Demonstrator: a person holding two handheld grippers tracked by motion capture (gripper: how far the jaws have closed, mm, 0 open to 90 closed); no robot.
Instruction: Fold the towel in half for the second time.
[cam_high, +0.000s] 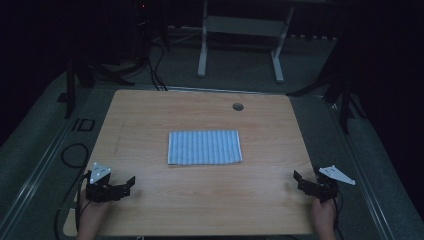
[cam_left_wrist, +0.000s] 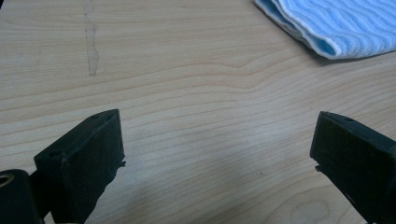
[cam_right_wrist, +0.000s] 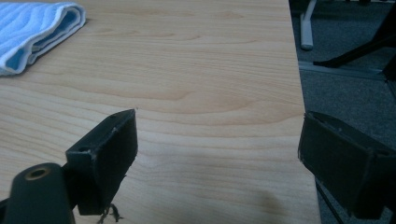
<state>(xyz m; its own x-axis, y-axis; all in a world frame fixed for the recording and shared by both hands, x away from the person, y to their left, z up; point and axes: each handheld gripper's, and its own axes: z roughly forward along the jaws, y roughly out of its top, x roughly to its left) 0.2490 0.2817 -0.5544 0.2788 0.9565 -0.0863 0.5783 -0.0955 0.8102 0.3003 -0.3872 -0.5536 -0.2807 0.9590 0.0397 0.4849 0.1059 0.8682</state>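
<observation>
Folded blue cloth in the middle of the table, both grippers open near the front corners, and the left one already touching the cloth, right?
Not quite. The left gripper is not touching the cloth; bare table lies between them in the high view, and the left gripper view shows only wood between its jaws. The rest holds: folded blue cloth in the middle, right gripper also open, both near the front corners.

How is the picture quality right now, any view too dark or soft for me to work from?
High view: dim, dark surroundings, folded towel readable but soft. Left gripper view: bright, wood grain sharp, near jaws slightly blurred. Right gripper view: evenly lit, soft shadow under the jaws, no glare.
</observation>
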